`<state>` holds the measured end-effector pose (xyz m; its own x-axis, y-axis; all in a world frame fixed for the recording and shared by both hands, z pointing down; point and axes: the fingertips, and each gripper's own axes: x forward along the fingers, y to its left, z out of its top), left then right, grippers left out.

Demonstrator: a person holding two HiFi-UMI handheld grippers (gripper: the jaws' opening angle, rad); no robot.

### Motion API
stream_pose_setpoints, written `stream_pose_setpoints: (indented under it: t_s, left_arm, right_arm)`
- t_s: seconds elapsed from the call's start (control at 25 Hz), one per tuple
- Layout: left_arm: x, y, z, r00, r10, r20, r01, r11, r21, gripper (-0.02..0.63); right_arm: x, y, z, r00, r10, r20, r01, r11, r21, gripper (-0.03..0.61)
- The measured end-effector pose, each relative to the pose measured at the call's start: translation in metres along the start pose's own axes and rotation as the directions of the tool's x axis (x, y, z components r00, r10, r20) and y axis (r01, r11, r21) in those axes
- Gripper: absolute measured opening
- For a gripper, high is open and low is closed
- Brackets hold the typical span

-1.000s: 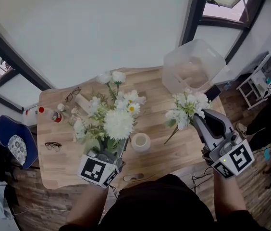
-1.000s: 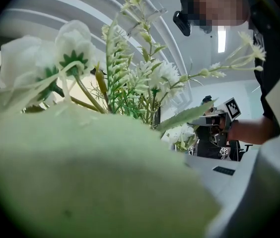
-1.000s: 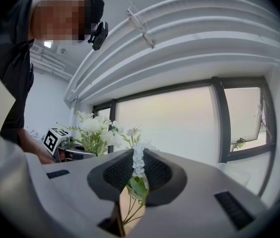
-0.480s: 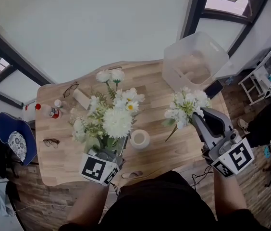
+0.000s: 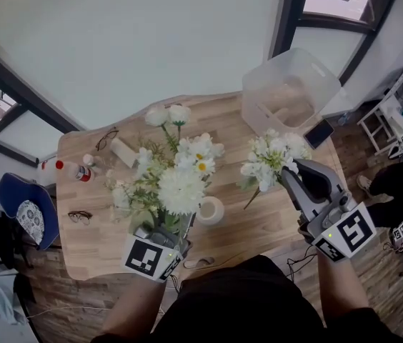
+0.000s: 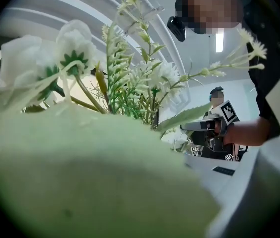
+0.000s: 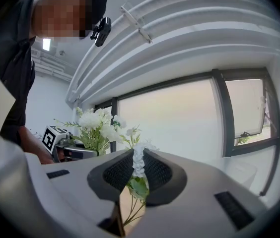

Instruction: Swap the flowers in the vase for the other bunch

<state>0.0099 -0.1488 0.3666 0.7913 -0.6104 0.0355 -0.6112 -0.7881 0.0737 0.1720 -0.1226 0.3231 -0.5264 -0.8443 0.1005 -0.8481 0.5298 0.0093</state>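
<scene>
Staying held aloft, big bunch, small bunch

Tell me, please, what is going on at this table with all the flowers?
A person holds a two-jaw gripper in each hand over a wooden table. The left gripper appears to grip the larger bunch of white flowers by its stems. The right gripper is shut on the stems of the smaller bunch. The small white vase stands on the table between them with no flowers in it, so the swap looks to be midway.
</scene>
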Motion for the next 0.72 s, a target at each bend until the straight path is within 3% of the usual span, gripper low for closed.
stream_pose_setpoints:
  t_s: [0.24,0.72]
  left_arm:
    - [0.007,-0.003,-0.02,1.0,-0.009,-0.018,0.009,0.999,-0.04,0.064]
    - [0.025,-0.019,-0.07,0.997,0.013,-0.081,-0.015,1.0,-0.021,0.064]
  right_arm:
    - [-0.001,0.002,-0.005,0.999,0.001,-0.042,-0.001,1.0,0.003,0.075]
    - [-0.019,-0.009,-0.025,0.997,0.008,-0.076,-0.009,1.0,-0.003,0.074]
